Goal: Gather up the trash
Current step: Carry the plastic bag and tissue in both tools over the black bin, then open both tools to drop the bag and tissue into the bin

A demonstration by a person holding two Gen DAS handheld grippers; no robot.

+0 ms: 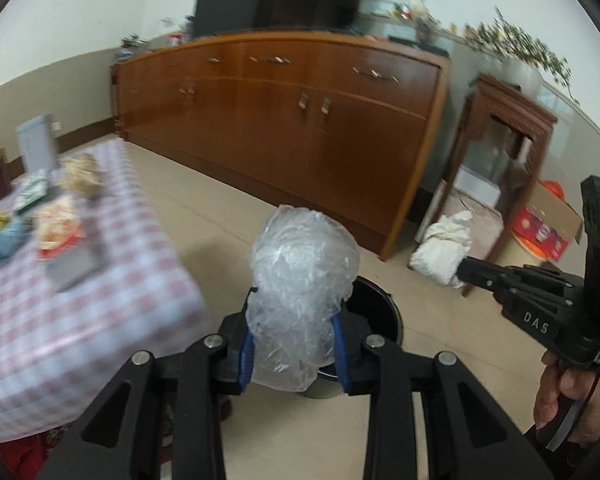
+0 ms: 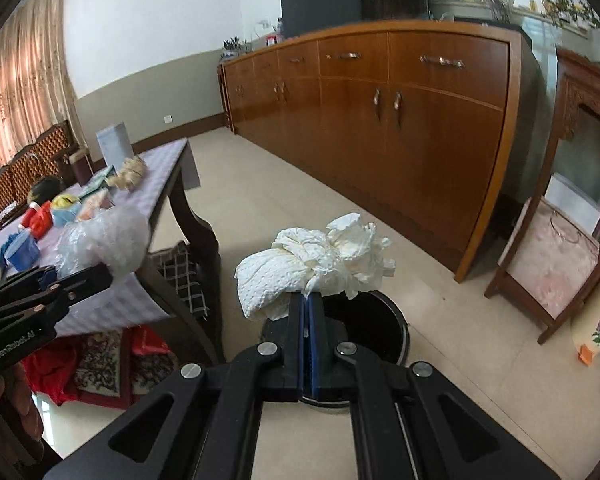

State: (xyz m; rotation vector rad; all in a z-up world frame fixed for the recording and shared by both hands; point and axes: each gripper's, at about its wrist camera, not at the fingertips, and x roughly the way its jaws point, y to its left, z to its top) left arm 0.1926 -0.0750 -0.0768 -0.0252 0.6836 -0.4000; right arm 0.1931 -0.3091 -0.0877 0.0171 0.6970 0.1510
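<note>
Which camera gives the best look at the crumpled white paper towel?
The right wrist view: the paper towel fills the middle, sharp, pinched in the right gripper above the black bin. The left wrist view shows it only small, near the right edge.

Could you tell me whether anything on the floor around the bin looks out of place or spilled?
Nothing looks spilled around the bin. The one odd thing is a red bag crumpled on the rug under the table, which looks dropped rather than stored.
</note>
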